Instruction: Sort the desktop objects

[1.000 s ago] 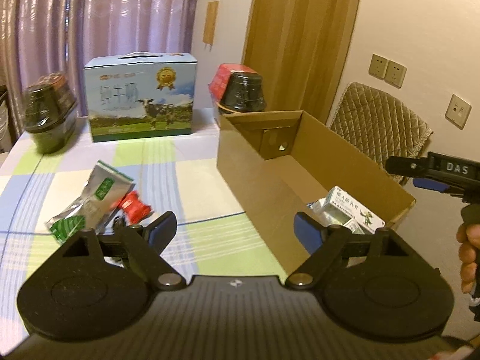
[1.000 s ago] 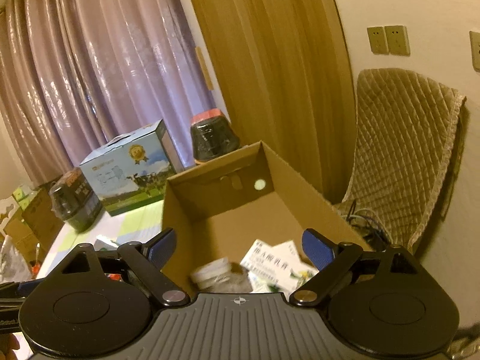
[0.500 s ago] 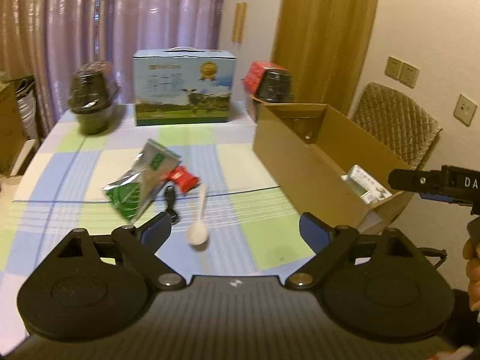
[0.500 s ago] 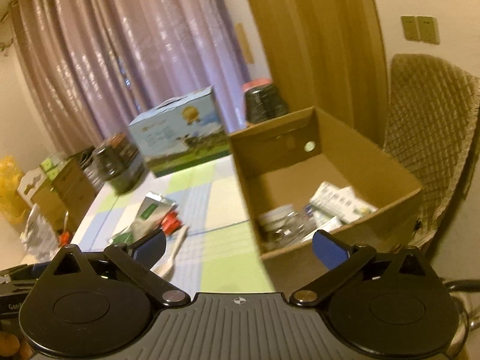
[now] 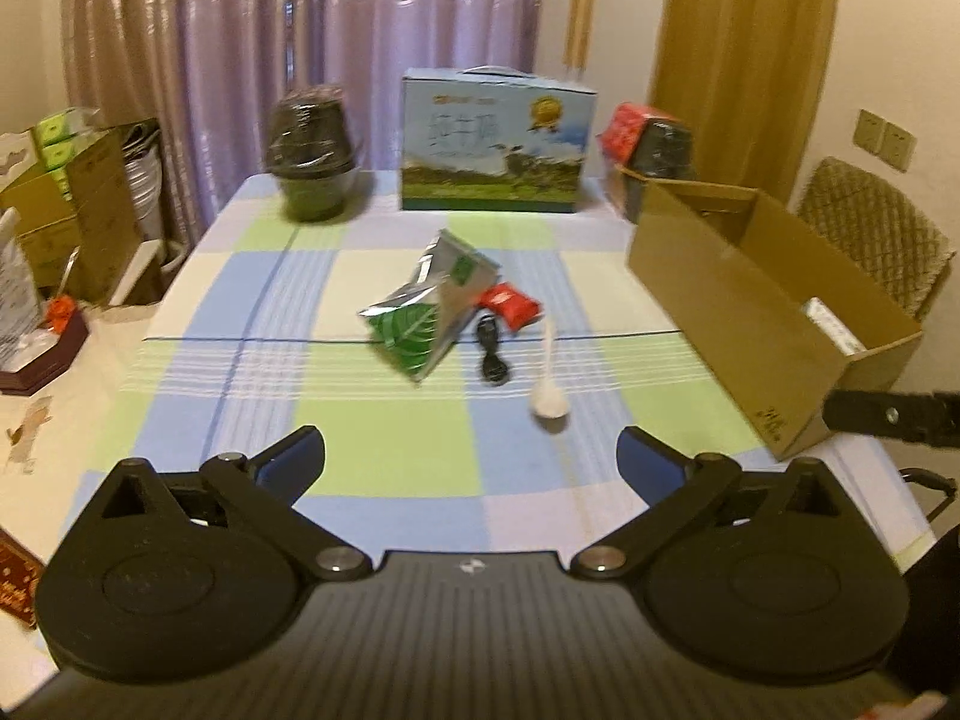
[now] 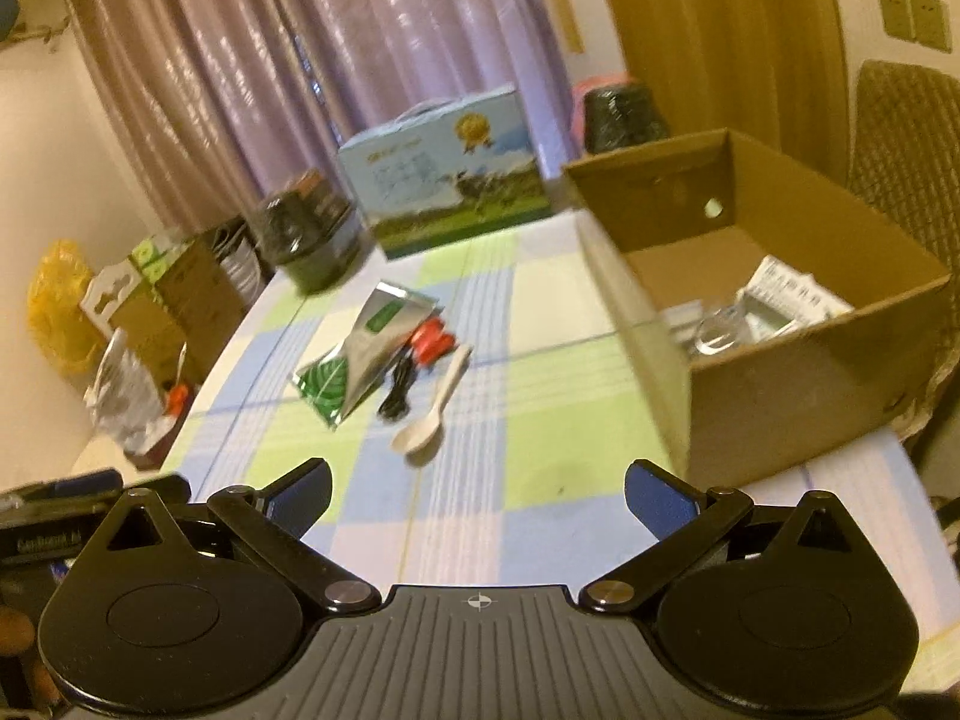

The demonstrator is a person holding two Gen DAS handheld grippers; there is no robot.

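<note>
Mid-worktop (image 5: 384,468), a small cluster: silver-green pouch (image 5: 429,309) lying flat, red packet (image 5: 510,304) touching its right edge, black cable (image 5: 493,348) just in front of the packet, white spoon (image 5: 549,387) beside the cable with bowl toward the cameras. Same cluster in the right view: pouch (image 6: 360,354), packet (image 6: 432,341), cable (image 6: 399,390), spoon (image 6: 429,420). To the right, at the worktop edge, open carton (image 5: 738,312), (image 6: 780,372), holding a white printed box (image 6: 792,294) and a clear lidded item (image 6: 720,330), details blurred. At the far edge, blue milk case (image 5: 495,150), (image 6: 447,174), dark wrapped tub (image 5: 312,162), (image 6: 306,234) to its left, another dark tub (image 5: 663,144) with something red behind the carton. Left tool (image 5: 471,459) spread wide, nothing between the fingers, held above the near worktop and well apart from the cluster. Right tool (image 6: 477,489) likewise spread and empty, above the near edge beside the carton, its dark tip also poking into the left view (image 5: 888,417). Checked cloth in blue, green and cream over the worktop. Quilted chair (image 5: 882,228) behind the carton; purple curtains (image 5: 300,30) at the back; boxes and bags (image 6: 150,300) off the left side.
</note>
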